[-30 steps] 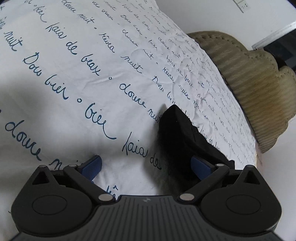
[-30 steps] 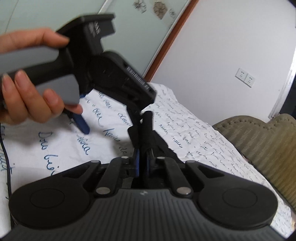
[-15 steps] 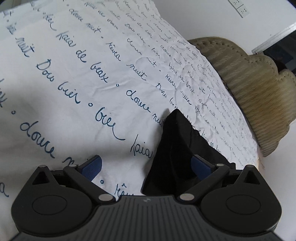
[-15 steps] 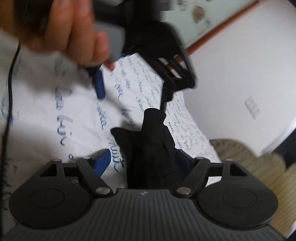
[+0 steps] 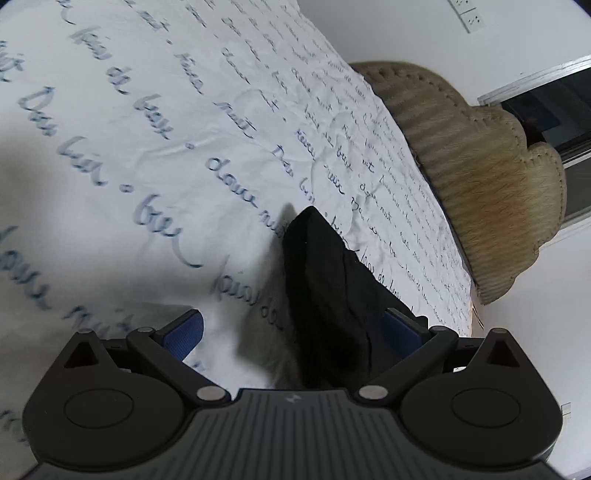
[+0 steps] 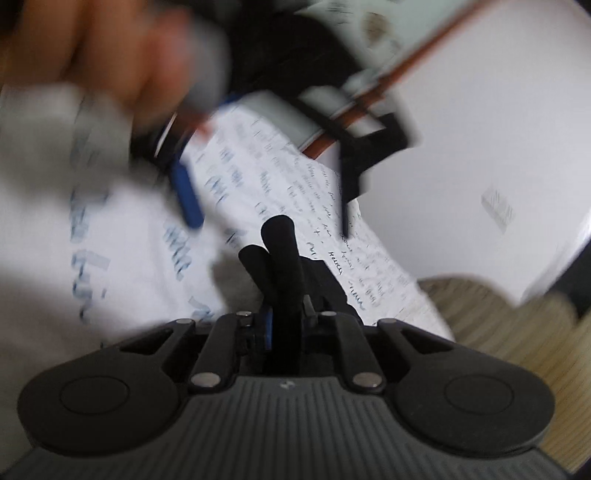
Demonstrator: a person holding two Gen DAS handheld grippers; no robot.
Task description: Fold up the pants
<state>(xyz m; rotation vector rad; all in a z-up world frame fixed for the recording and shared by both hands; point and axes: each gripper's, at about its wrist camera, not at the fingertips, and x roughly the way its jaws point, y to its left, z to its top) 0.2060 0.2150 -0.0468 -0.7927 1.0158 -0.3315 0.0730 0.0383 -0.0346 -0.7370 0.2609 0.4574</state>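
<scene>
The black pants lie bunched on a white bed sheet with blue handwriting. My left gripper is open just above the sheet; the pants lie between its blue pads, against the right pad. My right gripper is shut on a fold of the black pants, which sticks up past its fingertips. The right wrist view is blurred and shows the left gripper held by a hand above and to the left.
A beige ribbed cushioned piece stands against the bed's far right edge, also in the right wrist view. White walls with sockets lie beyond. The sheet spreads wide to the left.
My right gripper opened half a second ago and has shut again on the pants. My left gripper stayed open and shifted slightly, with the pants deeper between its pads.
</scene>
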